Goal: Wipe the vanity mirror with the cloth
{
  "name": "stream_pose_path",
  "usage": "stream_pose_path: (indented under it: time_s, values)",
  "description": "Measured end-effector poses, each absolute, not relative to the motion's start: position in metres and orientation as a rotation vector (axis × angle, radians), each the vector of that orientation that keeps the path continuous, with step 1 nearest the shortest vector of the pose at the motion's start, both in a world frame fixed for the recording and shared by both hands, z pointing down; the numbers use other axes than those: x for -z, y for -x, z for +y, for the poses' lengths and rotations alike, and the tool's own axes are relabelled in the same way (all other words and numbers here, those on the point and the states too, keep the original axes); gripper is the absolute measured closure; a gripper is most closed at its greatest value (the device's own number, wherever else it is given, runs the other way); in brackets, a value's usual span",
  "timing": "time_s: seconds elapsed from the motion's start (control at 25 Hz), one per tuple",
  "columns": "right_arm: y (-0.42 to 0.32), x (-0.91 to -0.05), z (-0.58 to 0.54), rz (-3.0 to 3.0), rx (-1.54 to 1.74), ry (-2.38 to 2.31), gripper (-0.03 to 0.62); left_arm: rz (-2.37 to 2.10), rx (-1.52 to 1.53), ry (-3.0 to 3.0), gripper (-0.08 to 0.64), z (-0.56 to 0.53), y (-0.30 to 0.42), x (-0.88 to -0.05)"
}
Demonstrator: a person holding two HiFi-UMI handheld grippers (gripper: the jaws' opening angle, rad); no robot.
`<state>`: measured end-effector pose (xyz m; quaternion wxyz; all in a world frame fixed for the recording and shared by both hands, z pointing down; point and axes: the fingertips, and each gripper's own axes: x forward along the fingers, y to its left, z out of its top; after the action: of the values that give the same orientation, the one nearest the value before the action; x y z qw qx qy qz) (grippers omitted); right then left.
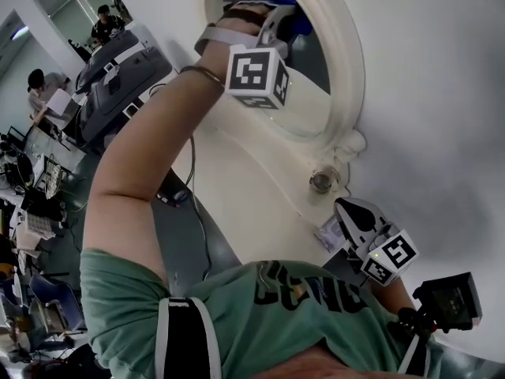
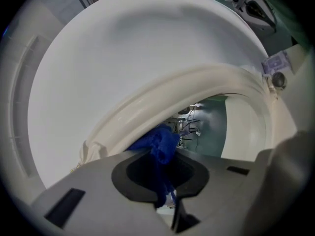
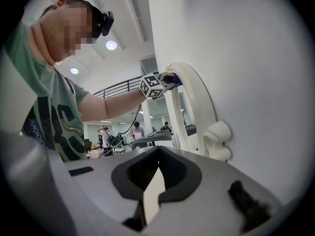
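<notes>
Mirror (image 1: 312, 77) upright; cloth (image 2: 160, 141) at its rim.

The head view looks steeply down over the person's chest and raised left arm onto the vanity mirror (image 1: 347, 69). The left gripper view sits close against the mirror's cream frame, facing along its jaws past the cloth (image 2: 160, 141) into the glass. The right gripper view sits low and well apart, facing along the white wall (image 3: 246, 58) at the mirror edge-on. All three views share the frame, and the head and right gripper views also share the left gripper (image 1: 276, 14).
</notes>
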<state>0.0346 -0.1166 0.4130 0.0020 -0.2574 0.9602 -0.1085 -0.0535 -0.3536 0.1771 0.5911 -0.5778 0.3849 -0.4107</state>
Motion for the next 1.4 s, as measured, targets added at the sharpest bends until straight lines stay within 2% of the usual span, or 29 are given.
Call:
stream_pose_path:
  time_s: [0.4, 1.04, 1.2, 1.4]
  values:
    - [-0.035, -0.421, -0.113, 3.027, 0.395, 0.803, 0.580, 0.815, 0.952, 1.422, 0.505, -0.334, 0.038, -0.251]
    - [-0.057, -0.447, -0.101, 3.026, 0.536, 0.864, 0.580, 0.395, 1.171, 1.676, 0.505, -0.275, 0.006, -0.493]
    - [-0.059, -0.460, -0.108, 3.023, 0.585, 0.876, 0.580, 0.358, 1.164, 1.680, 0.505, -0.277, 0.005, -0.508]
    - [-0.022, -0.436, -0.125, 3.046, 0.591, 0.839, 0.580, 0.331, 1.220, 1.677, 0.506, -0.298, 0.038, -0.505]
